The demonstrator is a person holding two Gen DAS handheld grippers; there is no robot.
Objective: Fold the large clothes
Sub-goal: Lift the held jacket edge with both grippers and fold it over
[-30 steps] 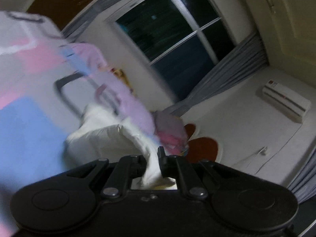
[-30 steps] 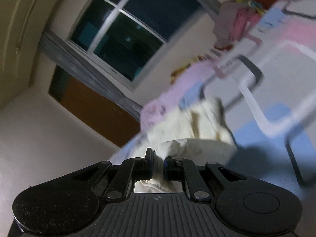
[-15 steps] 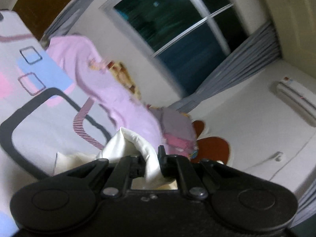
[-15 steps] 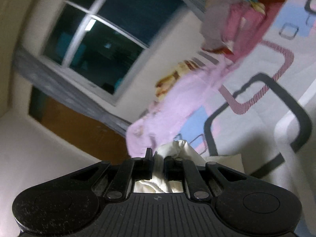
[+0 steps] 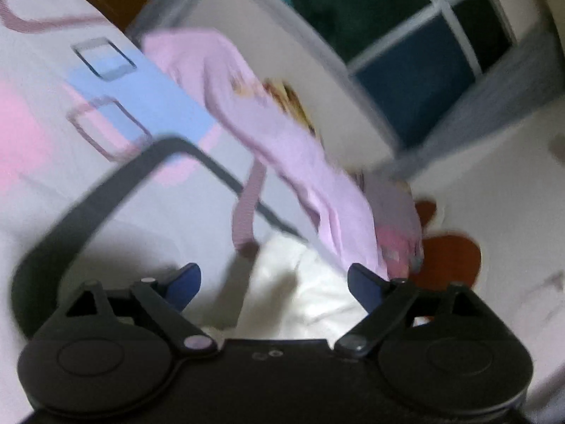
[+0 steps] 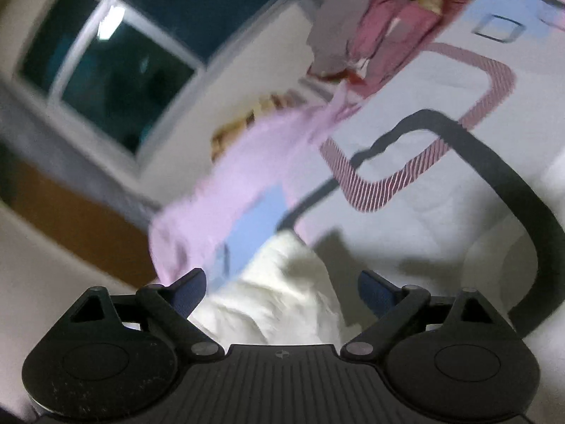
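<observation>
Both views are blurring with motion. In the left wrist view, the left gripper (image 5: 273,282) is standing with its jaws spread wide, gripping nothing, its blue pads (image 5: 183,281) sitting well apart at the lower middle of the frame. The cream garment (image 5: 300,293) is lying crumpled between and just beyond them on the patterned bedsheet (image 5: 106,148); its bulk is probably stretching from the lower centre toward the upper right, though the blur is making its long axis hard to fix. A lilac garment (image 5: 282,148) is running diagonally from upper left toward lower right, ending near a heap of pink and grey clothes (image 5: 399,219). A dark window (image 5: 406,35) is filling the upper right.

In the right wrist view, the right gripper (image 6: 282,291) is likewise gaping wide and holding nothing. The cream garment (image 6: 279,293) is bunching between its fingers at the lower centre, rising toward the upper middle. The lilac garment (image 6: 240,176) is slanting from lower left to upper right beyond it, on the bedsheet (image 6: 441,212).
</observation>
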